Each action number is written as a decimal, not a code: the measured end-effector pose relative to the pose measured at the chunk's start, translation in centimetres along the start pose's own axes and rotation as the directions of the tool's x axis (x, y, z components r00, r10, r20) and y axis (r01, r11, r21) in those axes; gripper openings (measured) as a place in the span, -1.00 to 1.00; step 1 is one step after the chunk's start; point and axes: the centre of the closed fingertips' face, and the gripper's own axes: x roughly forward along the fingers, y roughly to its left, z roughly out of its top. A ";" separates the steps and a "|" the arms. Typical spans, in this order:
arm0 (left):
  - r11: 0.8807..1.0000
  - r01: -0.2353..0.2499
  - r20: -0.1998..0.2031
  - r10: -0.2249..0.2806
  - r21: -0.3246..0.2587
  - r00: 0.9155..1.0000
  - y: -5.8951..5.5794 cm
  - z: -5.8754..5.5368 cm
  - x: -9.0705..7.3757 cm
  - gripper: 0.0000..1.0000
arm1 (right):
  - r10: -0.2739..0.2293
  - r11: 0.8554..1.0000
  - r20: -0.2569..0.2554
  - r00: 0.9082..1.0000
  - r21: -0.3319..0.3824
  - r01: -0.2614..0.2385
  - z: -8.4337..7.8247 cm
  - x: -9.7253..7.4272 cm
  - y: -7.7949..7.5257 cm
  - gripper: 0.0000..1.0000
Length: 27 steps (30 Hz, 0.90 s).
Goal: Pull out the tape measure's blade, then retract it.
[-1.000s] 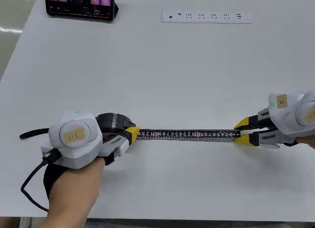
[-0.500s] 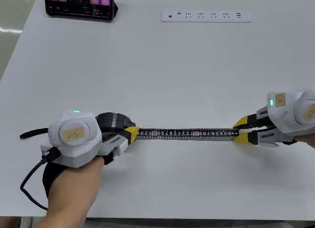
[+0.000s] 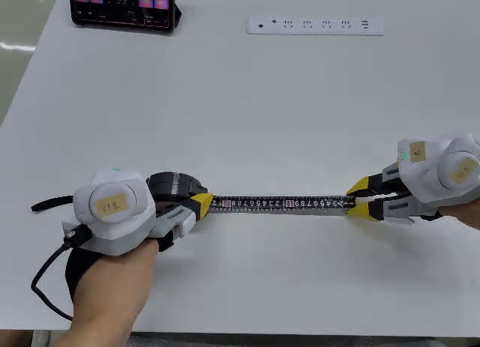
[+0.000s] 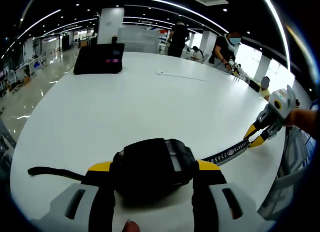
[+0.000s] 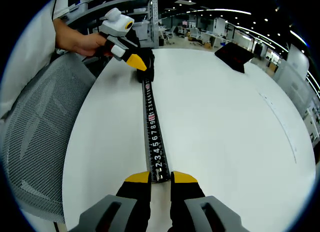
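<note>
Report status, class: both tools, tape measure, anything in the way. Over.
Left tool shut on tape measure case. Right tool shut on blade, drawn out over table. Nothing in the way.

Power strip [image 3: 314, 25], dark console [image 3: 124, 6] (screen lit).

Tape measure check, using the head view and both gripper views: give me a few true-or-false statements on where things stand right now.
1. The left gripper holds the tape measure's black case. True.
2. The blade is wound fully into the case. False: it lies stretched out over the table, from the case to the right gripper.
3. The right gripper's fingers are closed on the blade's end. True.
4. The power strip lies between the two grippers. False: it lies near the table's far edge, well beyond the blade.
</note>
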 end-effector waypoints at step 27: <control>0.999 0.020 0.013 -0.019 -0.026 1.000 0.1 0.0 -0.1 0.15 | 0.028 0.999 0.066 0.997 0.013 -0.029 3.2 2.0 0.1 -0.79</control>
